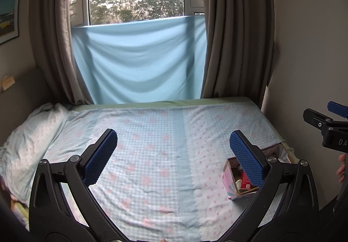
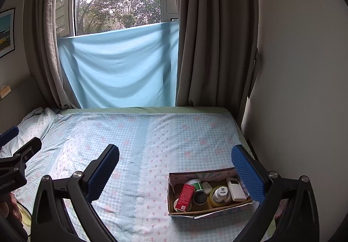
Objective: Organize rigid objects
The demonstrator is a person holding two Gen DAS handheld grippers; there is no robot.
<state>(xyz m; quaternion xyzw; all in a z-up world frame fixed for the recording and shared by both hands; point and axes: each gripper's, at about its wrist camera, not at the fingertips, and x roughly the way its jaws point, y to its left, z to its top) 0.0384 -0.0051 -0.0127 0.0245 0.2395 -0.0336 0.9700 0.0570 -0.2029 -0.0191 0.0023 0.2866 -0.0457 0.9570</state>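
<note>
A shallow cardboard box (image 2: 171,198) lies on the bed at the right, near the front. It holds a red carton (image 2: 185,196), a white jar with a green label (image 2: 195,184), a white bottle (image 2: 220,193), a white flat device (image 2: 236,189) and a dark round lid (image 2: 200,198). In the left wrist view the box (image 1: 228,179) shows partly behind the right finger. My left gripper (image 1: 173,156) is open and empty above the bed's middle. My right gripper (image 2: 175,173) is open and empty, just above and left of the box.
The bed (image 2: 130,137) has a blue checked sheet with pink flowers. A pillow (image 1: 28,139) lies at the left. Grey curtains (image 2: 213,46) and a blue cloth (image 2: 117,68) hang at the window behind. A white wall (image 2: 293,89) borders the right side.
</note>
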